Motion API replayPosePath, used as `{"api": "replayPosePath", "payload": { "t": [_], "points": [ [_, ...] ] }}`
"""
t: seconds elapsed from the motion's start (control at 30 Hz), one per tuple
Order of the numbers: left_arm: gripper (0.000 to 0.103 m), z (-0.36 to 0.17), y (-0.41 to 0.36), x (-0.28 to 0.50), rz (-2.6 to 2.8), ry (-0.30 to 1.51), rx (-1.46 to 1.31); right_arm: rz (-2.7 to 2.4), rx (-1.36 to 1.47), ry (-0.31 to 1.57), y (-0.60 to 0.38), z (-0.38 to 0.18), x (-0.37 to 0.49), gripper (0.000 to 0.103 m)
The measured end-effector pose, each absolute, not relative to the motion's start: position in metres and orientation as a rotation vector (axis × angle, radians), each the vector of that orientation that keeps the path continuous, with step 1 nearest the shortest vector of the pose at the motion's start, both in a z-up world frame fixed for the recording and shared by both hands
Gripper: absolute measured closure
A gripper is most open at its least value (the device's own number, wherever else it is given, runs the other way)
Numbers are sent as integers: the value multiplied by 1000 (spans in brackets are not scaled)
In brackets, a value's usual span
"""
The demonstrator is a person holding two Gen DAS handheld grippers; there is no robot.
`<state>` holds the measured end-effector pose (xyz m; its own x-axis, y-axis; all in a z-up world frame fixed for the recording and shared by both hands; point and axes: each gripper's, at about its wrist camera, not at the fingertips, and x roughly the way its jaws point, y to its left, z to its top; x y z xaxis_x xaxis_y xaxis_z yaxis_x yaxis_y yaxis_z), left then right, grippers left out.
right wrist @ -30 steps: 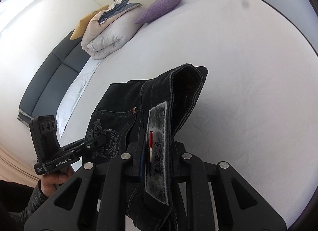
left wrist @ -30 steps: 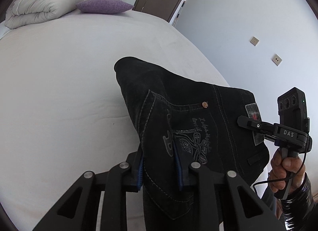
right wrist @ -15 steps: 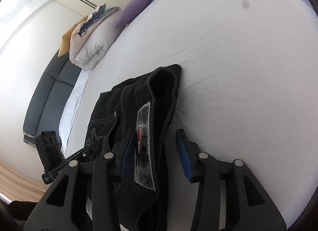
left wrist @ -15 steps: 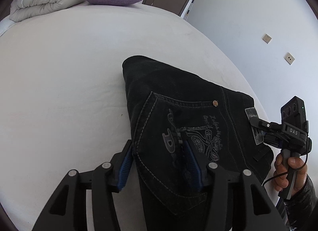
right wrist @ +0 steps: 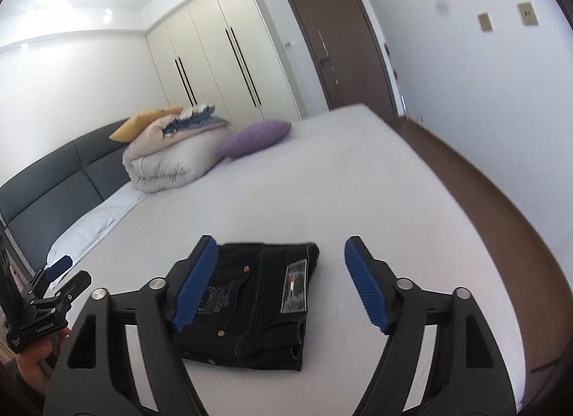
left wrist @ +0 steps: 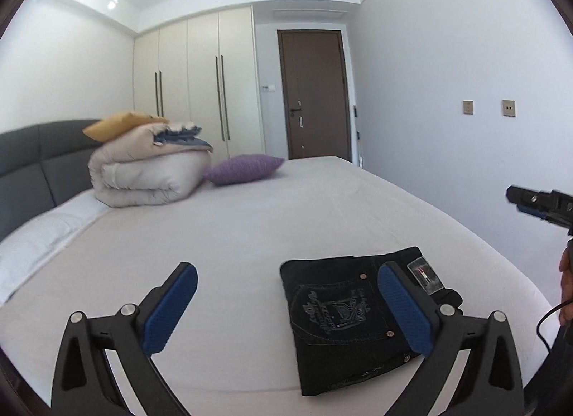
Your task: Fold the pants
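Note:
The black pants [left wrist: 343,323] lie folded into a compact rectangle on the white bed [left wrist: 250,230], back pocket embroidery and waistband label facing up. They also show in the right wrist view [right wrist: 258,301]. My left gripper [left wrist: 286,301] is open and empty, raised above and behind the pants. My right gripper [right wrist: 281,283] is open and empty, also raised back from the pants. The right gripper's tip shows at the right edge of the left wrist view [left wrist: 537,203]. The left gripper shows at the left edge of the right wrist view [right wrist: 50,294].
A rolled white duvet [left wrist: 143,176] with a yellow pillow [left wrist: 118,127] and a purple cushion [left wrist: 247,168] lie at the head of the bed by the grey headboard [left wrist: 32,161]. Wardrobes, a brown door [left wrist: 315,93] and wooden floor [right wrist: 501,201] lie beyond.
Both grippers opened and let go of the pants, then pulled up and back. The pants now lie flat and folded on the bed.

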<state>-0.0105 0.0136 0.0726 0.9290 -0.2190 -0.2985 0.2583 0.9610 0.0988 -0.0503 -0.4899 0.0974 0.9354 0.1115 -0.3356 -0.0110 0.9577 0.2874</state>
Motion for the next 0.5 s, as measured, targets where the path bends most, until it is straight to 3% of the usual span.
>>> {"api": "replayPosePath", "payload": {
  "t": [0.07,0.13,0.27,0.5],
  "points": [
    [0,83,23,-28,-178,281,151,38,261,262,-484,115,-76,9],
    [0,93,33,-46,-106,253,122,7,217,157,-477,131,-102,4],
    [0,98,54,-70,-27,315,68,-84,69,21,-452,158,-145,0],
    [0,73,53,-60,-49,449,64,-99,46,138,-430,164,-176,0]
  ]
}}
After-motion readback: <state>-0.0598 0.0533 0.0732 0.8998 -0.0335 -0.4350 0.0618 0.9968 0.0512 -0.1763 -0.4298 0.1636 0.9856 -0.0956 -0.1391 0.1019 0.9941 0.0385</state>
